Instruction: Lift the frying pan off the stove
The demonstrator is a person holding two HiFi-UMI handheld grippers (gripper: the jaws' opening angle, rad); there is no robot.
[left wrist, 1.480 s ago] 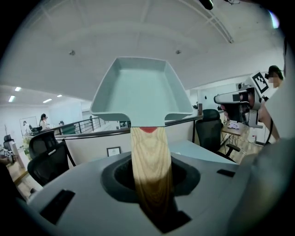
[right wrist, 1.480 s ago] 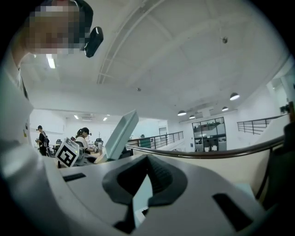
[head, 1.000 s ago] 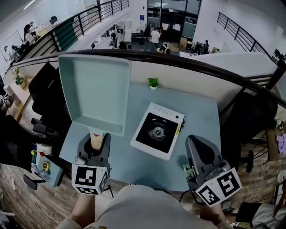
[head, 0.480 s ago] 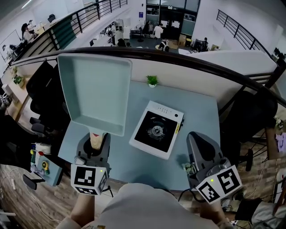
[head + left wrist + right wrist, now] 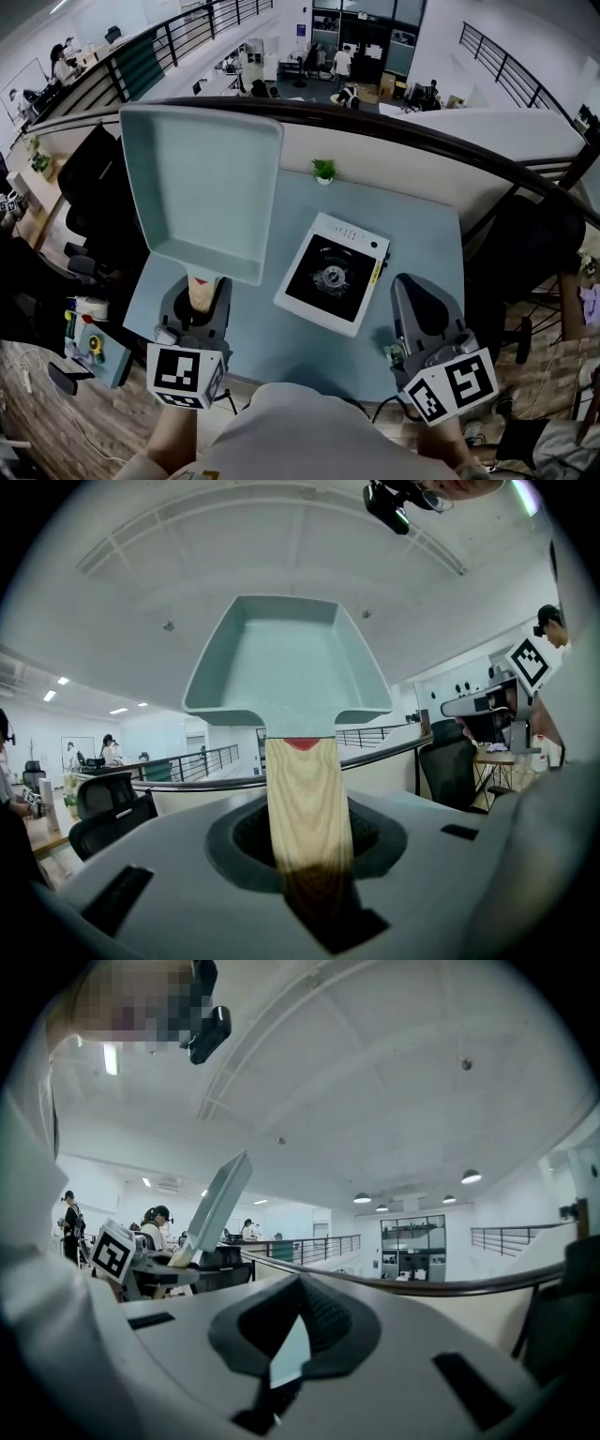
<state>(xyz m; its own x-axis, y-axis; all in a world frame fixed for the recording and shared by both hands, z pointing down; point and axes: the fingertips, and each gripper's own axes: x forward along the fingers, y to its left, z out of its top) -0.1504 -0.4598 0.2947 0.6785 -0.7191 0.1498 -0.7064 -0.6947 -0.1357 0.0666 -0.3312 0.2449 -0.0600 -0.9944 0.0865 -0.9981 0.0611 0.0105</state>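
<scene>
Left gripper view: jaws clamp the frying pan (image 5: 286,658) by its handle (image 5: 305,803).

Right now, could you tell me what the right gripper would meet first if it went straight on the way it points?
Probably the dark handrail ahead; nothing nearer stands in line with the right gripper. The pan is off to its left. Depth is unclear.

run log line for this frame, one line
left gripper: shut on handle of frying pan | frying pan: held up, off and left of stove | right gripper: shut, empty
</scene>
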